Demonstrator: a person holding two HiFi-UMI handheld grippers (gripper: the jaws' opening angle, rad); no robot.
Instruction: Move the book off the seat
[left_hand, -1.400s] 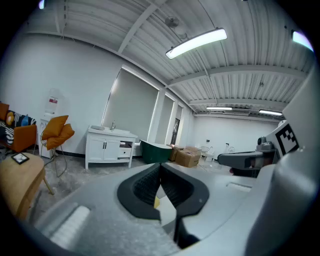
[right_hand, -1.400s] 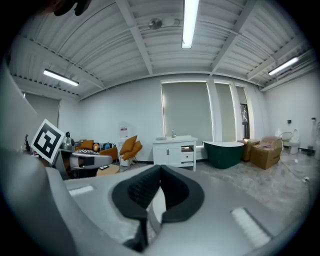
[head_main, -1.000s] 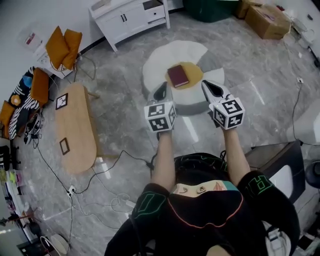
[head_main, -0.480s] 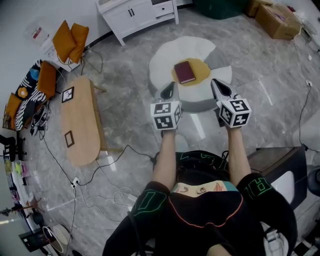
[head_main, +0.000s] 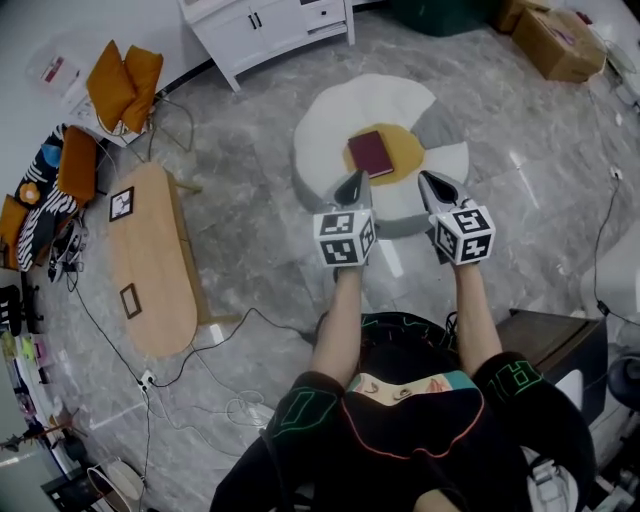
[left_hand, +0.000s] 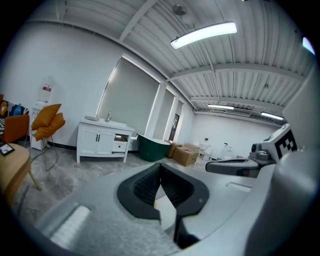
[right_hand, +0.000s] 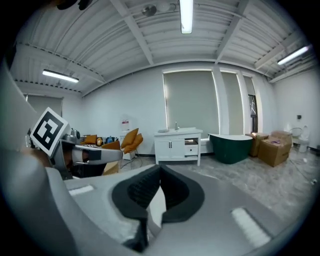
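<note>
A dark red book (head_main: 371, 153) lies flat on the yellow middle of a white, egg-shaped seat (head_main: 330, 125) on the floor. My left gripper (head_main: 352, 182) hovers just in front of the book's near edge, jaws shut with nothing between them. My right gripper (head_main: 430, 183) hangs level with it over the seat's right front part, also shut and empty. Both gripper views look across the room, above the seat, so the book does not show there. The left gripper (left_hand: 160, 169) and the right gripper (right_hand: 160, 171) each show their pads closed together.
An oval wooden table (head_main: 150, 260) stands to the left, with cables (head_main: 200, 345) trailing on the marble floor beside it. A white cabinet (head_main: 265, 25), orange chairs (head_main: 125, 80), a green tub (right_hand: 230, 142) and a cardboard box (head_main: 560, 42) line the far side.
Both grippers have drawn closer to the seat, and the left one now sits nearer the book's front edge. Their jaws stayed shut.
</note>
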